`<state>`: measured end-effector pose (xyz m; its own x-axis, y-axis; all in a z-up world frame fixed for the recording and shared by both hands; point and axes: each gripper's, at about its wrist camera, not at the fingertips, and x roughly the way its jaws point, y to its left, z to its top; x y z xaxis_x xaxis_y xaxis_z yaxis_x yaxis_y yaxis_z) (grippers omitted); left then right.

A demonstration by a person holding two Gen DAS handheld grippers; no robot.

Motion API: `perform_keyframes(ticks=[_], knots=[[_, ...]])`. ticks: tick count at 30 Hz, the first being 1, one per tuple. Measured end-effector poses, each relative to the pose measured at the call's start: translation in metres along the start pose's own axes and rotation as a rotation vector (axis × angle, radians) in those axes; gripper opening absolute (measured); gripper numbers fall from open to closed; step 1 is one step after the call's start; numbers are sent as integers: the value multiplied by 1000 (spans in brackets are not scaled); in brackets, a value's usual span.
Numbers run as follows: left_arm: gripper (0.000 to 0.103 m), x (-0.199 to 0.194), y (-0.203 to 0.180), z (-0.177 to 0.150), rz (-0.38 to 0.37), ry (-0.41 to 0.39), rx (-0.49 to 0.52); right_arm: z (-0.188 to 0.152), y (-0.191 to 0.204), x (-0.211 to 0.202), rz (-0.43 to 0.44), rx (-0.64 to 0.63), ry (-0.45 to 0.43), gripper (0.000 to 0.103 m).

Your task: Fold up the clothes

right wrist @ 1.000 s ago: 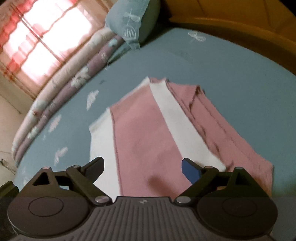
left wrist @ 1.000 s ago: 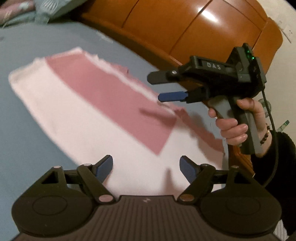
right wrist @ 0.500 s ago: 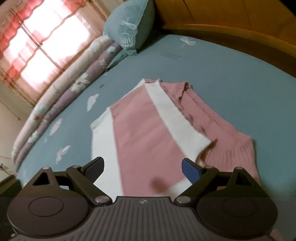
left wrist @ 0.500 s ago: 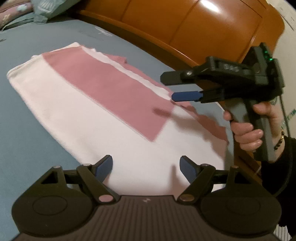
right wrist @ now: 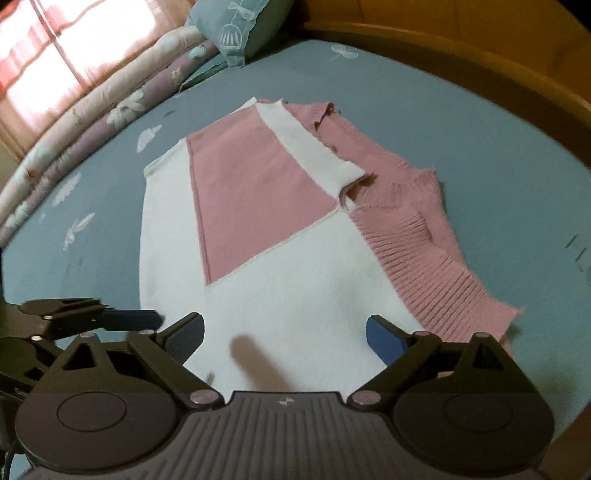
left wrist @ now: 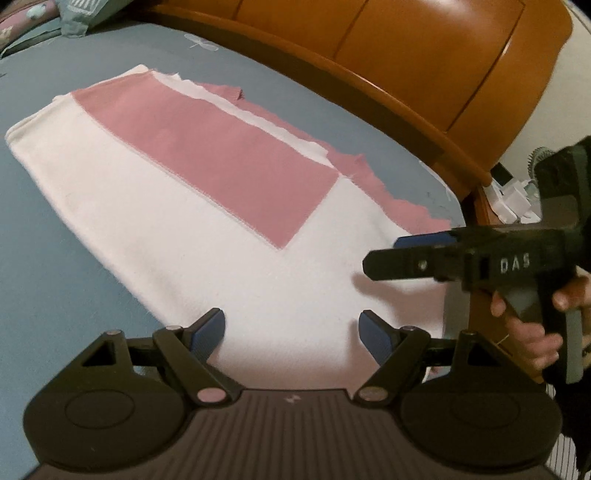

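Sweater (right wrist: 258, 236) beside pillow (right wrist: 236, 26), headboard (left wrist: 388, 48)

Soft knit sweater (right wrist: 280, 266), ribbed pink hem; smooth matt bedsheet (right wrist: 480, 122); glossy varnished wood headboard (left wrist: 406, 55); matt black plastic hand-held gripper (left wrist: 293, 332).

1. Sweater (right wrist: 280, 266): lies flat on the bed (right wrist: 480, 140), offering no raised obstruction.
2. Beyond the sweater: bare sheet up to the headboard (left wrist: 388, 55), which walls off that side.
3. Left of the sweater: rolled quilt (right wrist: 92, 110) and pillow (right wrist: 236, 29) bound the open strip.
4. Near the sweater's close edge: left tool (left wrist: 291, 332) and right tool (right wrist: 284, 332), both spread wide, crowd each other.
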<state>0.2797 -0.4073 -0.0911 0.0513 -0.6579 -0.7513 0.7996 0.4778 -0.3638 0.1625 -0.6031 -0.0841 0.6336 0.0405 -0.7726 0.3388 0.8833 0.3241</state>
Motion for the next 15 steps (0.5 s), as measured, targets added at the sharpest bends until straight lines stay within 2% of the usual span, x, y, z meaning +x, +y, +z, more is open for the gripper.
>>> perform_keyframes(ticks=[6, 15], knots=[[79, -30, -3, -8, 41, -23, 0, -9, 29, -24, -21, -92, -49, 97], [80, -92, 4, -44, 153, -78, -41, -45, 69, -26, -156, -267, -91, 97]])
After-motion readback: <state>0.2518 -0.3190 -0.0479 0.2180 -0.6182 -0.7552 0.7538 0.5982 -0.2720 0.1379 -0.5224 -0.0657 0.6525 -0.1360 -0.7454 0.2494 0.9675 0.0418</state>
